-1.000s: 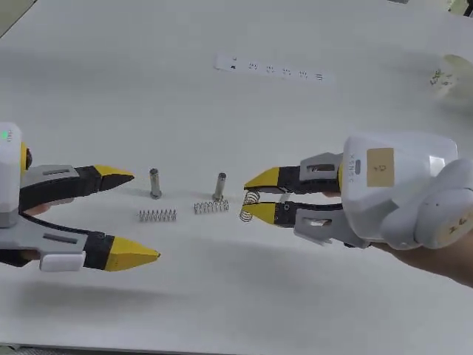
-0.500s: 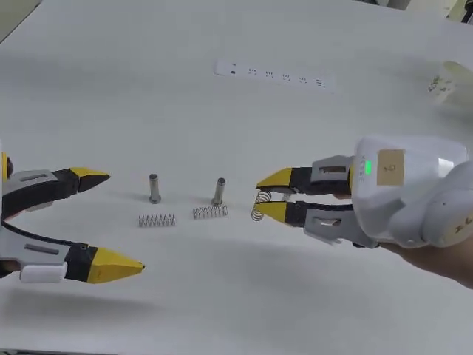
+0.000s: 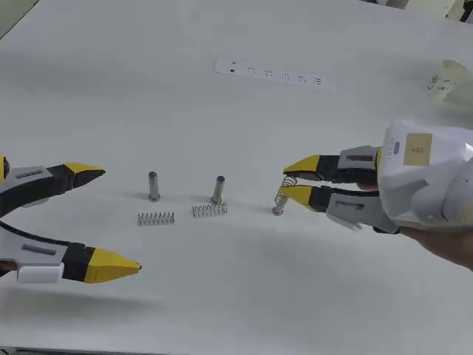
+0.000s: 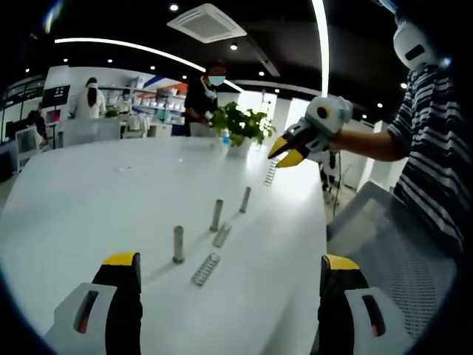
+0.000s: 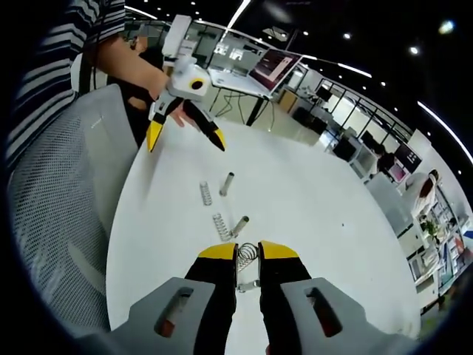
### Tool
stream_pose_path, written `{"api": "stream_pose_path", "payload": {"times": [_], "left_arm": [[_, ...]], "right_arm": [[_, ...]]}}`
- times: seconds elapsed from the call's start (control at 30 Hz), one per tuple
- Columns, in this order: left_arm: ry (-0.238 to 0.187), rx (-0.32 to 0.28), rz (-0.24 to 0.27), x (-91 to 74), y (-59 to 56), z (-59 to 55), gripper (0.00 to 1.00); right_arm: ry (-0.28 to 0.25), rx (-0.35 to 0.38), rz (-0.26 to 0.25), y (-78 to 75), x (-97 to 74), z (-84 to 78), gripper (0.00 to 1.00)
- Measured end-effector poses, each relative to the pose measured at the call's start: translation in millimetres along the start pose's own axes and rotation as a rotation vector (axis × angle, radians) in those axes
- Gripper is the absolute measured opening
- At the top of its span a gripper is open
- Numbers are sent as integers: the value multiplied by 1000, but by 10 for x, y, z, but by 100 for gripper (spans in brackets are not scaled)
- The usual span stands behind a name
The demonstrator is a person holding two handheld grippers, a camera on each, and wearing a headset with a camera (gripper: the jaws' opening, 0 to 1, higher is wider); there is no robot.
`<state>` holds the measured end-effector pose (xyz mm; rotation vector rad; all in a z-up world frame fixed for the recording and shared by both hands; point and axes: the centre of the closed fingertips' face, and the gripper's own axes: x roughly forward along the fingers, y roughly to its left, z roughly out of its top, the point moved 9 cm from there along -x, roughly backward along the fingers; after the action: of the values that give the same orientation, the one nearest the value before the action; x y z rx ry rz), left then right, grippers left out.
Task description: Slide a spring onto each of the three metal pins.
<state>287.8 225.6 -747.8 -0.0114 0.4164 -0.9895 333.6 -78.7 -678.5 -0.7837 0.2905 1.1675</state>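
**Left hand-held gripper** (image 3: 96, 218): at the left edge of the head view, low over the worktop (image 3: 236, 296). Jaws spread wide and holding nothing. Well apart from the pins.

**Left pin** (image 3: 153, 186): upright and bare. The left spring (image 3: 156, 218) lay flat just in front of it, not threaded.

**Middle pin** (image 3: 219, 189): upright and bare. The middle spring (image 3: 210, 211) lay flat at its foot, close to or touching the base.

**Right pin** (image 4: 245, 200): stood at the far end of the row and looked bare in the left gripper view.

**Held spring** (image 3: 284, 194): pinched by its upper coils and hanging tilted. In the head view its lower end came down about where the right pin's base sat. In the left gripper view it hung just beside the pin's top. It was not seated, and I could not tell whether the end had caught the tip.

**Right hand-held gripper** (image 3: 297, 181): jaws clenched on the held spring and pointing left along the row.

**Progress (judgement):** no pin fully loaded, and the first threading was under way.

**Risks (judgement):**
- The spring was off the pin's axis, so pushing down could make the coil ride the pin's side and buckle.
- The same push could tip the pin, which nothing steadied.
- A tight pinch on a few coils could let the spring flick out of the jaws.
- A low sweep could scatter the loose springs.
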Motion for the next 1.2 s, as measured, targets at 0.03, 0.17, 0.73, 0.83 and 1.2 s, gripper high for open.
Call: {"api": "stream_pose_path", "payload": {"times": [0.03, 0.17, 0.73, 0.83, 1.2], "left_arm": [[0, 0, 0, -3, 2, -2, 98], [1, -2, 6, -10, 10, -15, 98], [3, -5, 19, -18, 1, -38, 98], [3, -9, 22, -29, 5, -45, 98], [-2, -13, 33, -40, 11, -39, 98]], "right_arm": [[4, 5, -6, -14, -4, -16, 8], [20, 37, -39, -88, -15, -94, 8], [47, 146, -114, -214, 89, -284, 8], [48, 149, -111, -207, 106, -285, 8], [50, 160, -112, -209, 159, -306, 8]]}}
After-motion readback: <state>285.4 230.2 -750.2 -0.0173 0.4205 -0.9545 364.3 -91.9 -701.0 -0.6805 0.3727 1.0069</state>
